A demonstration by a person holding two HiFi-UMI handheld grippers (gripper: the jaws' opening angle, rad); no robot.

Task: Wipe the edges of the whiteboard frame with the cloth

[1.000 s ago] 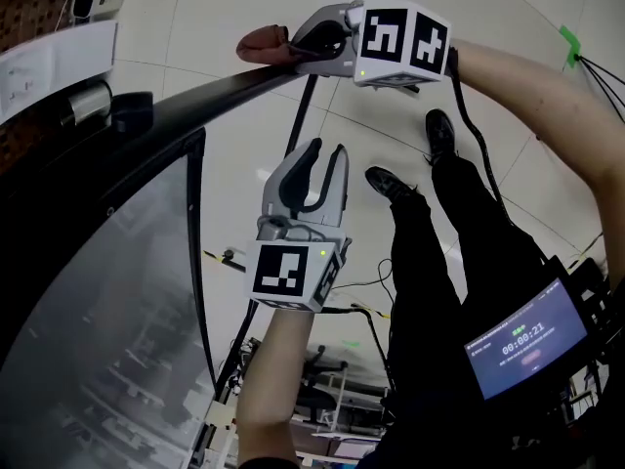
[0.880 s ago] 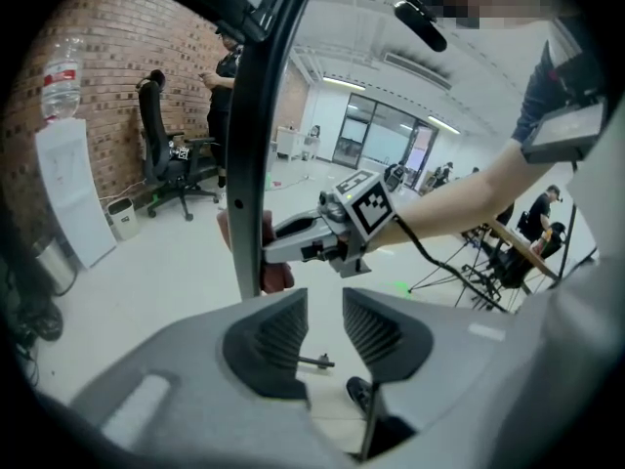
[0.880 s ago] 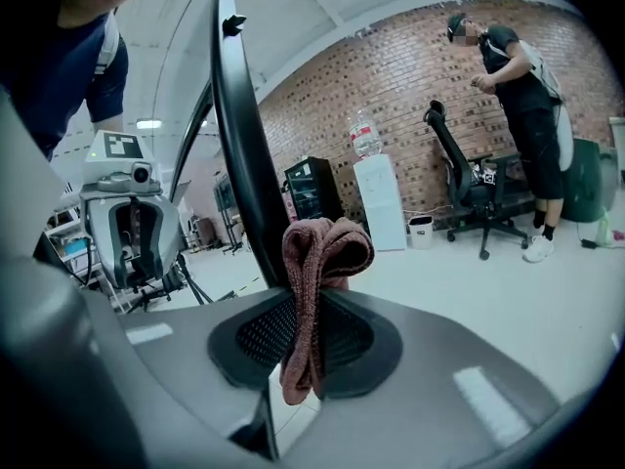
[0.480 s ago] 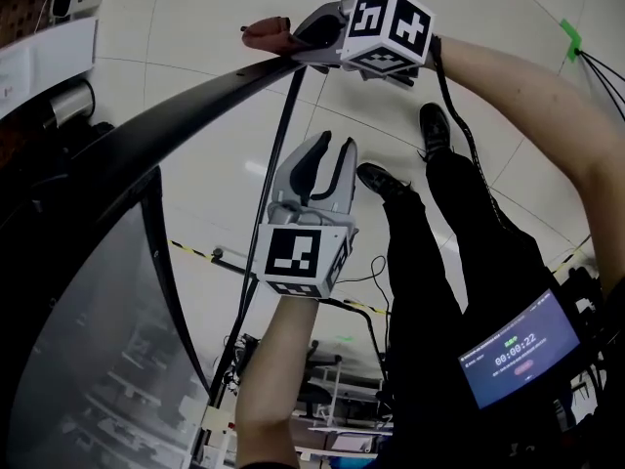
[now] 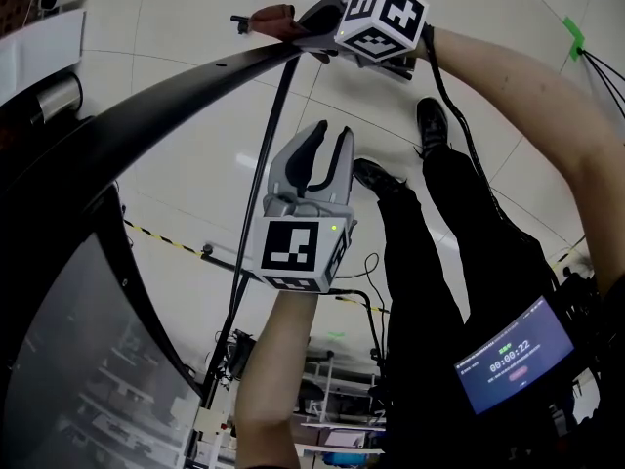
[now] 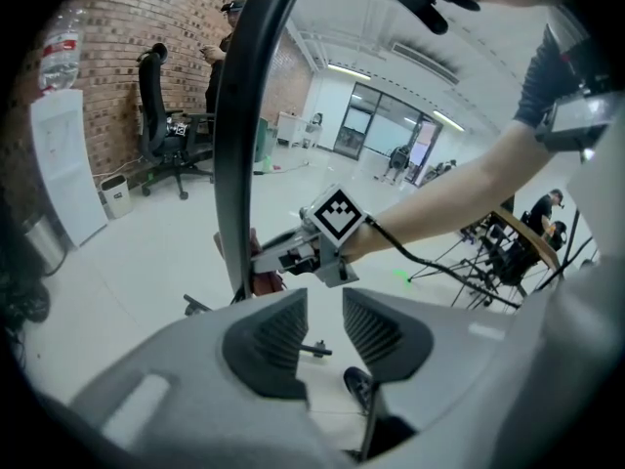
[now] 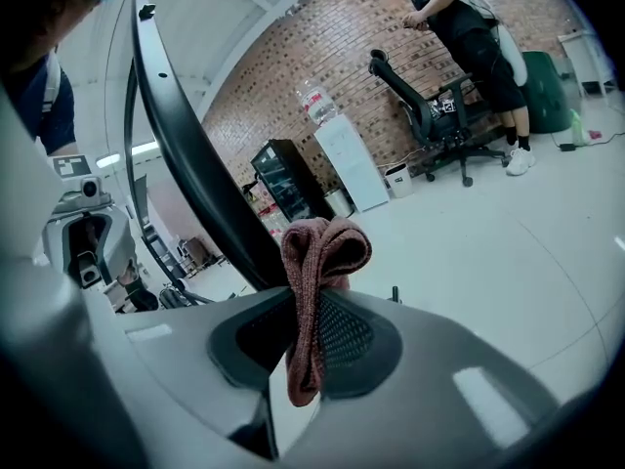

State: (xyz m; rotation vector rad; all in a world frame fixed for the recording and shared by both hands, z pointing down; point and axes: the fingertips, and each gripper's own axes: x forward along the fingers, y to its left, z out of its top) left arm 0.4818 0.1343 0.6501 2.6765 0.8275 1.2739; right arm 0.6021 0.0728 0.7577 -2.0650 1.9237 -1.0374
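The black whiteboard frame (image 5: pixel 176 96) shows in the head view as a long dark bar running from the left edge up toward the top middle. The grey reflective board panel (image 5: pixel 68 360) lies below it. At the upper end of that bar, the reddish-brown knitted cloth (image 7: pixel 317 262) rests against the frame's edge.

The right gripper (image 5: pixel 301 29) is clenched on the cloth. The folded strip lies lengthwise between its 2 jaws, long axis along them, and its rounded fold sticks out past the fingertips toward the frame. The left gripper (image 6: pixel 322 325) hovers apart from the frame, below the right one in the head view. Its 2 jaws are parted with nothing between them, and it points toward the bar and the other gripper.

A thin black pole (image 5: pixel 256 184) drops from under the bar's upper end to the floor, passing just beside the left gripper. A small lit screen (image 5: pixel 513 355) sits at the person's right forearm.

Along the brick wall (image 7: pixel 322 57), a white water dispenser (image 7: pixel 350 164) carries 1 clear bottle (image 7: pixel 311 101) on top. Near it, a black office chair (image 7: pixel 439 115) stands beside a standing person (image 7: pixel 469 37).
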